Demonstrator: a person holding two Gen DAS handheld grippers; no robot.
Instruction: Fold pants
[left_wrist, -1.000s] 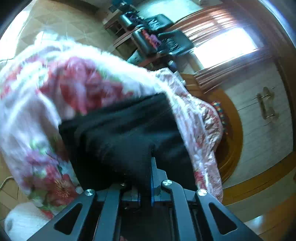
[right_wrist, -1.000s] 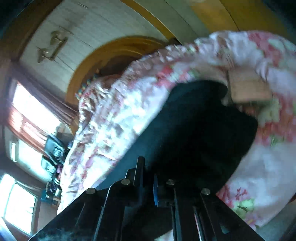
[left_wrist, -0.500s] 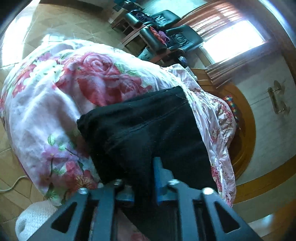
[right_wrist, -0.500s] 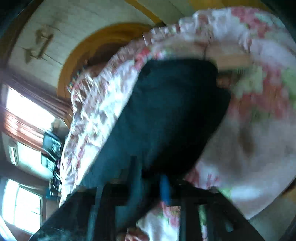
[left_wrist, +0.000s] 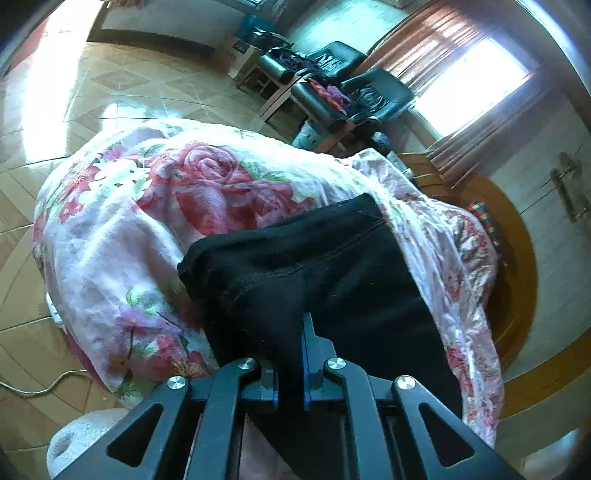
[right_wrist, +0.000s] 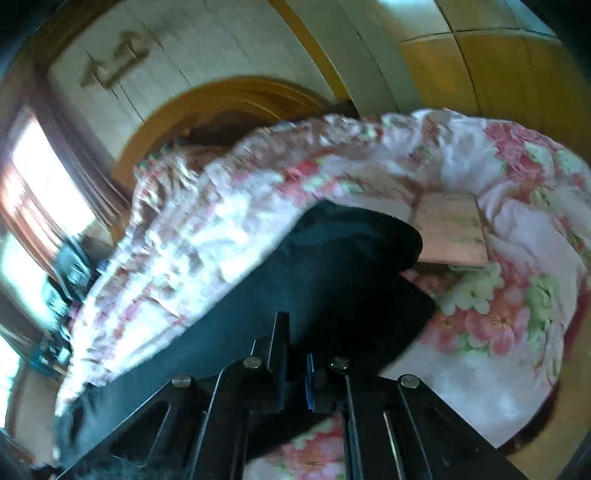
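Btwn both grippers' (left_wrist: 290, 363) pads: pants (left_wrist: 332, 266)

The pants (left_wrist: 325, 273) are black (a thick, matte fabric with a raised seam along the top layer), folded into stacked layers, lying on a floral bedspread (left_wrist: 155, 221), their near edge bunched and lifted, the far fold rounded and bulging.

- Right view smeared by motion blur; quilt (right_wrist: 229, 236) pattern and window (right_wrist: 40, 192) indistinct.
- Left finger (left_wrist: 269, 384) of left gripper (left_wrist: 290, 365) mostly buried under pants (left_wrist: 317, 273).
- Pants' near end cut off at bottom edge.
- Clutter on chairs (left_wrist: 354, 88) too small to identify.
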